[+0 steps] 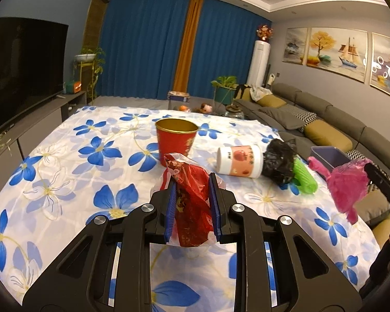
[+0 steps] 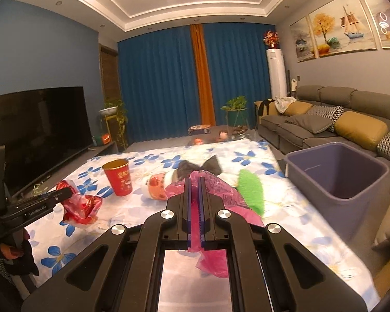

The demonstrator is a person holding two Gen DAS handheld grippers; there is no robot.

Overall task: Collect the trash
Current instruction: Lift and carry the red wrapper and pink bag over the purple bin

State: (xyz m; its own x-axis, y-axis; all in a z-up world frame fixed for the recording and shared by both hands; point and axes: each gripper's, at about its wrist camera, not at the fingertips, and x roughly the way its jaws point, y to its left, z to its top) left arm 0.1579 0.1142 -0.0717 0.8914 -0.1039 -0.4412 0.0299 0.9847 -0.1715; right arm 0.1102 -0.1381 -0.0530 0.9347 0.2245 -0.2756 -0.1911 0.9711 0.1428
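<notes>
My left gripper [image 1: 192, 184] is shut on a crumpled red plastic bag [image 1: 188, 202], lifted above the flowered tablecloth [image 1: 65, 161]. In the right wrist view the same red bag [image 2: 82, 206] hangs from the left gripper [image 2: 65, 195]. My right gripper [image 2: 194, 179] is shut on a pink plastic bag [image 2: 221, 189], which shows at the right as the pink bag [image 1: 348, 184] in the left wrist view. On the cloth lie a red paper cup [image 1: 175, 140], a white cup on its side [image 1: 240, 160], a black bag [image 1: 279, 160] and a green foam net [image 1: 305, 178].
A purple-grey bin [image 2: 338, 173] stands off the table's right edge, in front of the grey sofa [image 2: 325, 127]. A television [image 2: 36, 127] is on the left. Blue curtains [image 2: 163, 88] and potted plants are at the back.
</notes>
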